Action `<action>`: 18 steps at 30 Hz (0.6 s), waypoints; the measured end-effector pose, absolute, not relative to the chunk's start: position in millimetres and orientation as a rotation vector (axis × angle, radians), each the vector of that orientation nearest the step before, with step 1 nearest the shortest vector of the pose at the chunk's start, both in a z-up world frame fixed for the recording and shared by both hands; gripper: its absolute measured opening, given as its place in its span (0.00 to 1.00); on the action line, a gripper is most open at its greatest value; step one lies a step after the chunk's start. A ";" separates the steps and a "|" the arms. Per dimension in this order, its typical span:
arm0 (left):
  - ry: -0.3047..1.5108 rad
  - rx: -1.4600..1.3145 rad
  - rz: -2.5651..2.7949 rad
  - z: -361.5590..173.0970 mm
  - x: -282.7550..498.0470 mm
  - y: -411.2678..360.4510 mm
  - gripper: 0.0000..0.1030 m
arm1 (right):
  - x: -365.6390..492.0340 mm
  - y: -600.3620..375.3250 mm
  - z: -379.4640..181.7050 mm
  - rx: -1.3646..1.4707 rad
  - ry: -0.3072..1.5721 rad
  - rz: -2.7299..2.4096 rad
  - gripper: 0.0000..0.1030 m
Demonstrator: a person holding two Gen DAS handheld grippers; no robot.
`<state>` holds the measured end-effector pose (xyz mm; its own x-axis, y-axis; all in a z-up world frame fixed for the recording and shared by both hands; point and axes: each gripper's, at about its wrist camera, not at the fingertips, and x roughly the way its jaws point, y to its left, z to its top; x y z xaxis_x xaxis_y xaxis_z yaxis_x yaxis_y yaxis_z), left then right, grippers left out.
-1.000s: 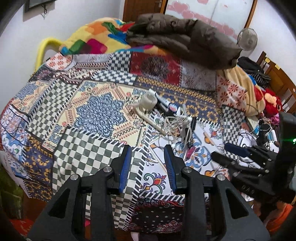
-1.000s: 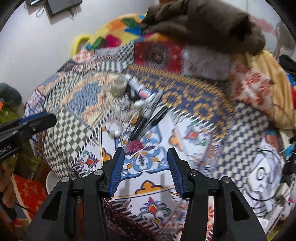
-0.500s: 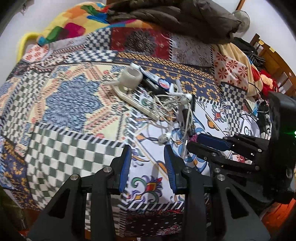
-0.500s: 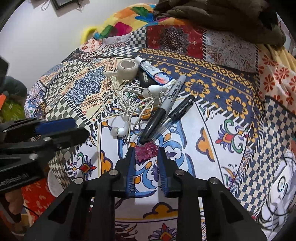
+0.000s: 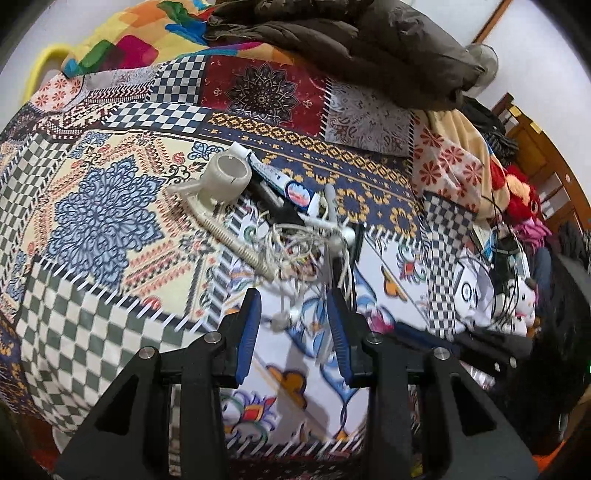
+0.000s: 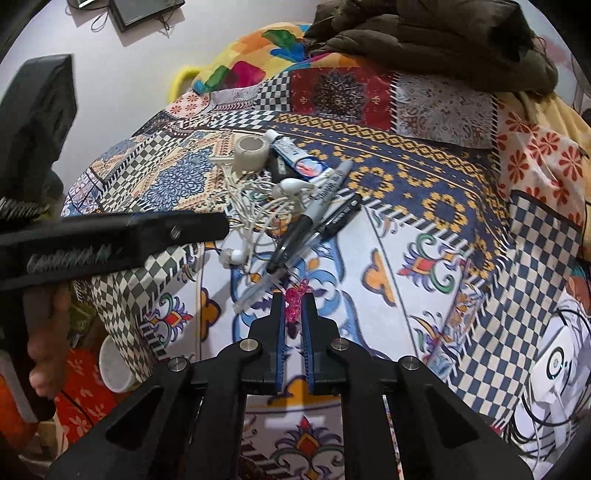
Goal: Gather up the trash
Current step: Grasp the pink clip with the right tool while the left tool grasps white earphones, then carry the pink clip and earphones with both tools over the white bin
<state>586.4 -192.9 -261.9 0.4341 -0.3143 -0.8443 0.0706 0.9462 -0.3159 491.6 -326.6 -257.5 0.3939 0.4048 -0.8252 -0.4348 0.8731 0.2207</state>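
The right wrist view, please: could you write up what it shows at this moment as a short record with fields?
surface: patchwork bedspread
right gripper: jaws shut on pink wrapper
left gripper: at the left edge of the view, above the bedspread, nothing seen in it
clutter: two black markers, white earphones, tape roll, toothpaste tube
background: brown jacket at the far end of the bed
task state: pink wrapper gripped, not yet carried off

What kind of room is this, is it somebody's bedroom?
Most likely a bedroom. A patchwork bedspread covers what looks like a bed, a brown puffy jacket lies heaped at its far end, and soft toys sit beside it.
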 end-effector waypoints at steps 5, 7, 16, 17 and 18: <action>1.119 -0.341 -0.211 -276.2 607.3 -191.9 0.34 | 491.7 -341.3 -254.5 -0.009 1.037 0.498 0.07; 1.129 -0.359 -0.223 -281.1 613.5 -193.4 0.26 | 491.9 -346.4 -252.7 -0.002 1.033 0.486 0.07; 1.067 -0.249 -0.254 -265.0 601.7 -210.3 0.02 | 497.6 -356.6 -235.1 0.028 0.987 0.457 0.07; 1.061 -0.241 -0.256 -261.1 599.1 -210.5 0.02 | 497.9 -357.2 -233.1 0.031 0.983 0.457 0.07; 1.057 -0.237 -0.259 -257.9 597.5 -210.0 0.02 | 498.6 -357.7 -229.9 0.035 0.976 0.454 0.07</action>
